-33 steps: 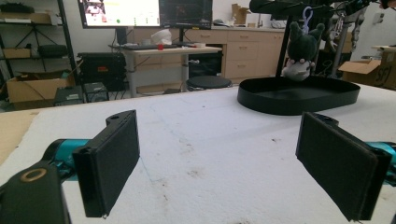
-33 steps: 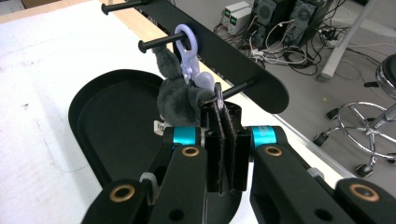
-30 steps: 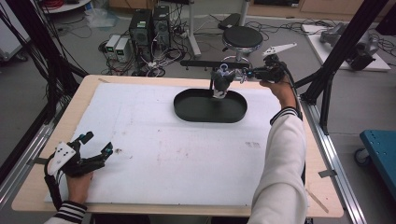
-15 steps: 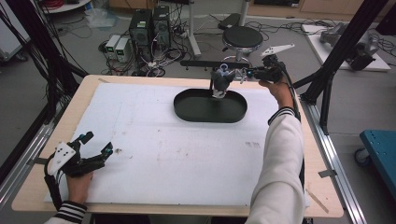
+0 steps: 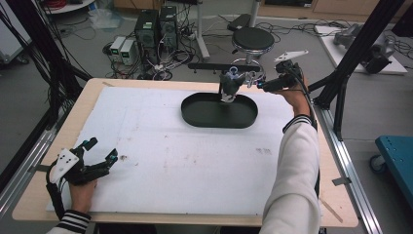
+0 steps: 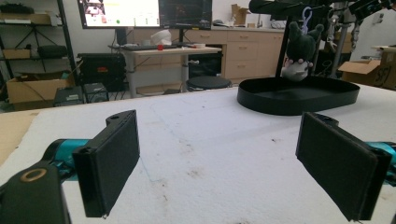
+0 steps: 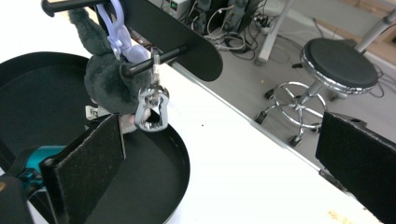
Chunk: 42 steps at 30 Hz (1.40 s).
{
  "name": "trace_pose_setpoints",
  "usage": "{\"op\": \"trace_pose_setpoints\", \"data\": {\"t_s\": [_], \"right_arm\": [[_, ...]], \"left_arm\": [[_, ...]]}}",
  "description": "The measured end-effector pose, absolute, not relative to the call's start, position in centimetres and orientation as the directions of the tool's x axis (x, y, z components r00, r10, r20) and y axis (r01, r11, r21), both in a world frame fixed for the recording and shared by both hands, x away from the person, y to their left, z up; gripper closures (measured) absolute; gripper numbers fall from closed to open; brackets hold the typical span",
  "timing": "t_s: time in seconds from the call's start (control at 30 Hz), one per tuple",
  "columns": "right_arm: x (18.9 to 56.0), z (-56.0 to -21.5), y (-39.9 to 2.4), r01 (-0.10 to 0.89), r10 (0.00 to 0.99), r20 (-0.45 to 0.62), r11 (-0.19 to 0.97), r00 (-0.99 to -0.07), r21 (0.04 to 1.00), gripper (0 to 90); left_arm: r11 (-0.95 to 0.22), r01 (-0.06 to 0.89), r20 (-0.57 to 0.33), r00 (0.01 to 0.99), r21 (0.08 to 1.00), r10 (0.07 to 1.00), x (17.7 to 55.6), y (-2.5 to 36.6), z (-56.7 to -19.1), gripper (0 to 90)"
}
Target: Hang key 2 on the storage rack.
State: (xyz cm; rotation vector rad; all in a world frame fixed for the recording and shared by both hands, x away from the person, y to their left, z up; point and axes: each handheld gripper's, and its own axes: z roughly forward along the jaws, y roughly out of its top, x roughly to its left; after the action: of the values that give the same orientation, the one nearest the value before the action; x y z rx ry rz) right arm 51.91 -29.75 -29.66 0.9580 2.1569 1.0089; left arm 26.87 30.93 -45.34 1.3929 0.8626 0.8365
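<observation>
**Plush keychain hanging over the black tray**

White foam sheeting [image 5: 195, 161] covered the wooden table. Near its far edge lay an oval black tray [image 5: 219, 111]. Above the tray a grey plush toy [image 7: 105, 74] hung by a lilac clip [image 7: 117, 28] from a black rack peg [image 7: 156, 57], a silver clasp [image 7: 152, 109] beside it. The right gripper [image 7: 224, 158], just beside the toy, had its jaws just opening, nothing between them. The left gripper [image 6: 219, 163], well apart from the tray, rested released.

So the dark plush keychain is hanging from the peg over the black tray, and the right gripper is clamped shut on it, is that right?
Not quite. The plush keychain does hang from the peg over the black tray, but the right gripper has just been opening: the right gripper view shows its jaws wide apart with nothing between them.
</observation>
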Motion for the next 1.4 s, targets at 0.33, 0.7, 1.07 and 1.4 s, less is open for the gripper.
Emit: {"op": "trace_pose_setpoints", "data": {"t_s": [0.33,0.7,1.07,1.4], "right_arm": [[49.9,-28.3,-29.0,0.317,0.763,-0.154,0.431,-0.627,0.845,0.6],[42.4,-26.2,-30.3,0.188,0.744,-0.120,0.316,-0.657,0.930,0.7],[34.0,-29.7,-31.0,0.070,0.753,-0.154,0.256,-0.640,0.964,0.7],[31.2,-32.5,-31.5,0.041,0.762,-0.116,0.183,-0.637,0.982,0.7]], "left_arm": [[0.017,0.008,-0.019,0.459,1.000,0.888,26.8,30.9,-45.4,14.0],[0.021,0.014,-0.026,0.452,1.000,0.892,26.9,31.0,-45.3,13.9],[0.021,0.012,-0.024,0.452,1.000,0.891,26.9,31.0,-45.3,14.0],[0.014,0.011,-0.017,0.451,1.000,0.892,26.9,30.9,-45.3,13.9]]}}
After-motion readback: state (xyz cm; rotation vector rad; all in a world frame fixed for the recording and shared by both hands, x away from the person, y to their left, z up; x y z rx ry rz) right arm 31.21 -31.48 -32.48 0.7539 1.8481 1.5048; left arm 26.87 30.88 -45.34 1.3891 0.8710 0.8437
